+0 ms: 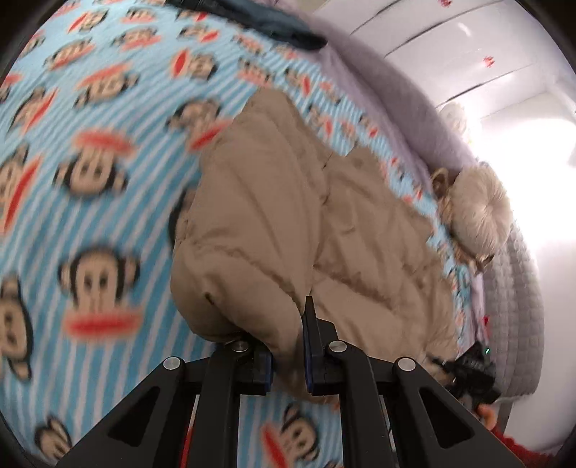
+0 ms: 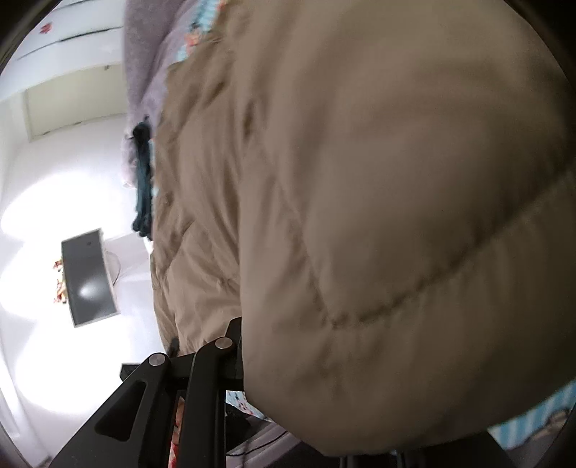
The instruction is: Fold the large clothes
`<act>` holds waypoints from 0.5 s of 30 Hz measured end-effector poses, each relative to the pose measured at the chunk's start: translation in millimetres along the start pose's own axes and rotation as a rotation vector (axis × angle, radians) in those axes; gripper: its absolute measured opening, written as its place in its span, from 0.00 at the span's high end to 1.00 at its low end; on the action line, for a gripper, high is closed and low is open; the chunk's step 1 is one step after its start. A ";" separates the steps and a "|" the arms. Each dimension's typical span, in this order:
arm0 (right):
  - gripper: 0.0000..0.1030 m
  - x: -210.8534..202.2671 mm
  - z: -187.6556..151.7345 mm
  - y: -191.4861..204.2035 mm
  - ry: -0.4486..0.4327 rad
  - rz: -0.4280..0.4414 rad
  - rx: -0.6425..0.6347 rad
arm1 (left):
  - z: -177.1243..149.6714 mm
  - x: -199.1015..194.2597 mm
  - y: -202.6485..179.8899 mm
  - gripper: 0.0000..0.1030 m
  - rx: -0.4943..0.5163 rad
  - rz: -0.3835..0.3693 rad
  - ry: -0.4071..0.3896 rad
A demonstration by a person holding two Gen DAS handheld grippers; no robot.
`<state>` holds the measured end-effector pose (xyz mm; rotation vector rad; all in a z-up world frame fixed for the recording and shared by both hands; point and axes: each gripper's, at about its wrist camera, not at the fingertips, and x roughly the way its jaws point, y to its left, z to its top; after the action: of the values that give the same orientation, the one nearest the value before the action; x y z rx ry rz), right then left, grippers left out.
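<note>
A tan padded coat (image 1: 288, 223) with a cream fur hood trim (image 1: 478, 212) lies on a bed covered by a blue striped monkey-print blanket (image 1: 90, 172). My left gripper (image 1: 288, 345) is shut on a fold of the coat's edge, lifted a little off the blanket. In the right wrist view the coat (image 2: 378, 216) fills most of the frame and drapes over my right gripper; only its left finger (image 2: 232, 345) shows, pressed against the fabric. The right gripper (image 1: 468, 370) also shows in the left wrist view at the coat's far end.
A dark folded garment (image 1: 259, 21) lies at the blanket's far end. A lilac sheet (image 1: 388, 93) and grey quilted mattress edge (image 1: 514, 309) run along the bed's side. White wardrobe doors (image 1: 450, 39) stand beyond. A grey box (image 2: 88, 277) sits on the white floor.
</note>
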<state>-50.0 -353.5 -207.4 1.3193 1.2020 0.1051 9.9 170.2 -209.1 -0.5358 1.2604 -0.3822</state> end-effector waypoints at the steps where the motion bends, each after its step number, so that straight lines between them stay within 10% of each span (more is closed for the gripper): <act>1: 0.61 -1.0 -0.4 -5.4 -0.002 -0.031 0.030 | -8.5 0.5 1.6 0.87 0.007 0.023 0.011; 5: 0.45 -5.0 -13.2 5.1 0.047 -0.124 -0.020 | -20.3 -3.4 14.7 0.77 -0.019 0.056 0.020; 7: 0.30 -1.7 -24.0 26.4 0.102 -0.151 -0.106 | -19.0 -8.8 24.6 0.47 -0.068 0.053 0.003; 15: 0.26 119.6 -71.6 109.5 0.379 0.028 -0.198 | -23.2 -29.9 67.7 0.45 -0.191 0.000 -0.016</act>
<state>12.3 -189.8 -180.3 1.1720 1.4495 0.5000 -21.8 238.1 -229.3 -0.6995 1.2884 -0.2577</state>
